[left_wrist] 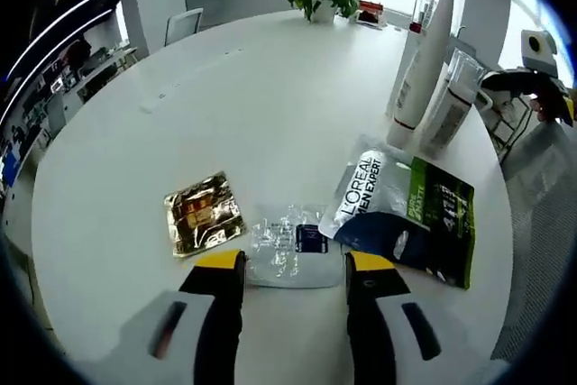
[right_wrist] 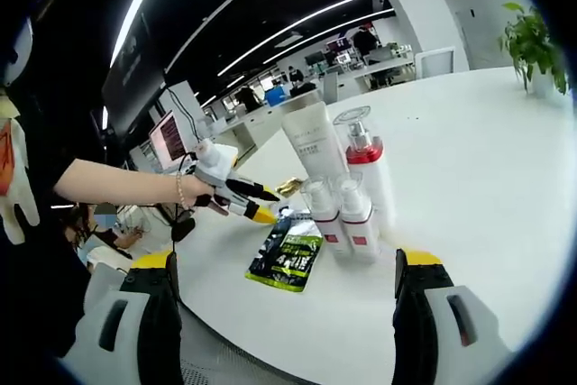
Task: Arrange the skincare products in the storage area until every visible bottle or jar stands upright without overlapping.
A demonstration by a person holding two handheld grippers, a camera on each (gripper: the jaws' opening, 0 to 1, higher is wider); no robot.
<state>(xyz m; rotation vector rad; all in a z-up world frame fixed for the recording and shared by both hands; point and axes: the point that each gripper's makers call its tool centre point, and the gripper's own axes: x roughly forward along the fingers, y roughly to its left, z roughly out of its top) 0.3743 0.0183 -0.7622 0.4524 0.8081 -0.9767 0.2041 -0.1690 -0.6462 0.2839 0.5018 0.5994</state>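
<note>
Here, in the left gripper view, the left gripper (left_wrist: pixel 295 263) is wide open and holds nothing. A clear packet (left_wrist: pixel 287 252) lies flat on the white table (left_wrist: pixel 234 105) between its yellow tips. A gold packet (left_wrist: pixel 204 212) lies just beside it, and a silver and green pouch (left_wrist: pixel 406 215) lies flat on the other side. A tall white tube (left_wrist: pixel 424 60) and some bottles (left_wrist: pixel 453 101) stand upright near the pouch. In the right gripper view, the right gripper (right_wrist: pixel 287 263) is wide open too, with nothing in it, and four upright bottles (right_wrist: pixel 347 191) stand close together
</note>
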